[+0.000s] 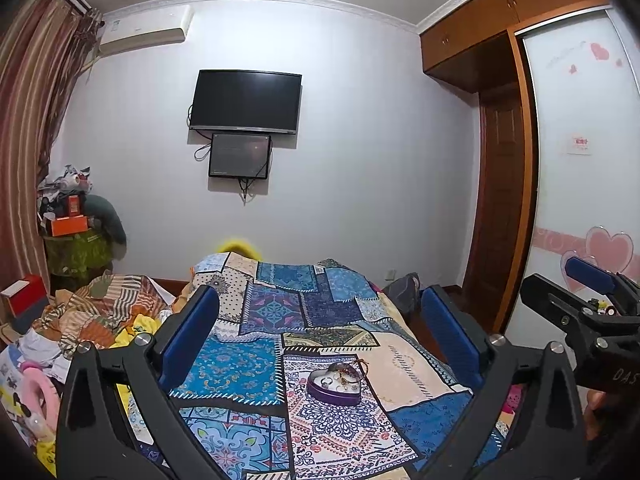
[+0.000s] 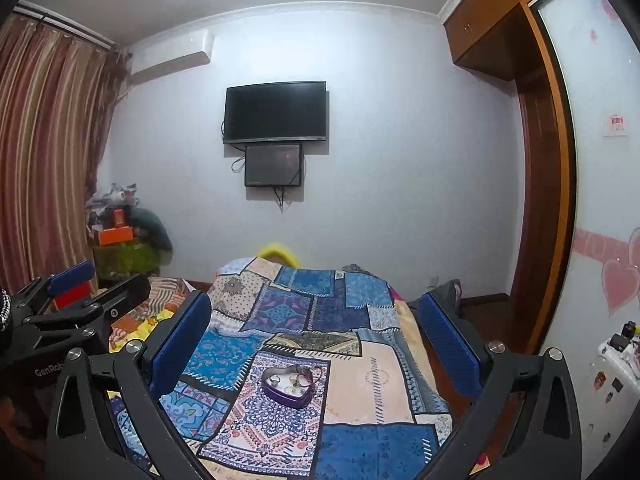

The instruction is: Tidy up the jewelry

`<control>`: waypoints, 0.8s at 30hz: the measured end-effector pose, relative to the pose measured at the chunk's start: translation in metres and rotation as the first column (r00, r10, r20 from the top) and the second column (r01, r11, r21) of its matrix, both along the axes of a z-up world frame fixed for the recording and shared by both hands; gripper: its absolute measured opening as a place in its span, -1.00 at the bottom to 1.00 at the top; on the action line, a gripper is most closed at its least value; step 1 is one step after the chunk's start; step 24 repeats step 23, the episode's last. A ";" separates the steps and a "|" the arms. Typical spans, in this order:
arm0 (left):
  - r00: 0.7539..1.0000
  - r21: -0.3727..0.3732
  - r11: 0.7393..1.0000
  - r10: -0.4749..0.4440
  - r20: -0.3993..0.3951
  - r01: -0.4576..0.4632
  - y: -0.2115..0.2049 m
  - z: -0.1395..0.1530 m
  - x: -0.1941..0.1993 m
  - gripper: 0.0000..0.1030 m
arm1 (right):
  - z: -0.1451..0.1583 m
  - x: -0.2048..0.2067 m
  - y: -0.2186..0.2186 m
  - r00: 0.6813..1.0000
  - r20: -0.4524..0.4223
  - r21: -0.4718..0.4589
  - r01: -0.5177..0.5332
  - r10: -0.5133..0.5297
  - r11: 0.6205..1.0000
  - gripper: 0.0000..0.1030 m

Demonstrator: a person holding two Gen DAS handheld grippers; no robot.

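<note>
A purple heart-shaped jewelry box (image 1: 335,387) sits open on the patchwork bedspread (image 1: 248,368), with rings and a bracelet inside and a thin chain (image 1: 366,364) draped over its far rim. It also shows in the right wrist view (image 2: 289,387). My left gripper (image 1: 320,336) is open and empty, held above the bed short of the box. My right gripper (image 2: 316,332) is open and empty too, likewise above and short of the box. Each gripper shows at the edge of the other's view, the right gripper (image 1: 592,292) and the left gripper (image 2: 80,292).
Crumpled striped bedding and clutter (image 1: 100,312) lie left of the bed. A TV (image 1: 245,102) hangs on the far wall. A wardrobe with a sliding door (image 1: 580,160) stands on the right. A white cabinet with small items (image 2: 616,360) is at the near right.
</note>
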State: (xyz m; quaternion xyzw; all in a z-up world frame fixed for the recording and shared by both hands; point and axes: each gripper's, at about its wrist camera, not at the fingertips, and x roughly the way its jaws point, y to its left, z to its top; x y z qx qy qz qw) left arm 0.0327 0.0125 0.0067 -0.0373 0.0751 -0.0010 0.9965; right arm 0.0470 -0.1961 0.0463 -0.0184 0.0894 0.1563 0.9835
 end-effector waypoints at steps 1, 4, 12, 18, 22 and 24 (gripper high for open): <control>1.000 0.000 1.000 -0.002 0.000 0.002 0.000 0.000 0.000 0.98 | 0.000 0.000 0.000 1.000 -0.001 0.000 0.000 0.000 1.000 1.00; 1.000 -0.004 1.000 -0.016 -0.007 0.016 0.001 -0.001 0.000 0.98 | 0.000 0.001 0.000 1.000 -0.002 0.000 -0.001 0.001 1.000 1.00; 0.999 -0.013 0.999 -0.029 -0.015 0.029 0.001 -0.001 0.003 0.98 | 0.000 0.003 0.000 1.000 -0.005 -0.002 -0.004 0.003 1.000 1.00; 0.999 -0.014 0.999 -0.035 -0.022 0.035 0.002 -0.002 0.006 0.98 | -0.001 0.004 0.000 1.000 -0.004 0.001 0.000 0.000 1.000 1.00; 0.999 -0.009 0.999 -0.037 -0.024 0.037 0.001 -0.004 0.008 0.98 | -0.001 0.007 0.001 1.000 -0.007 0.001 0.002 -0.002 1.000 1.00; 0.999 -0.010 0.999 -0.040 -0.027 0.040 0.002 -0.005 0.009 0.98 | -0.002 0.008 0.001 1.000 -0.009 0.000 0.002 -0.002 1.000 1.00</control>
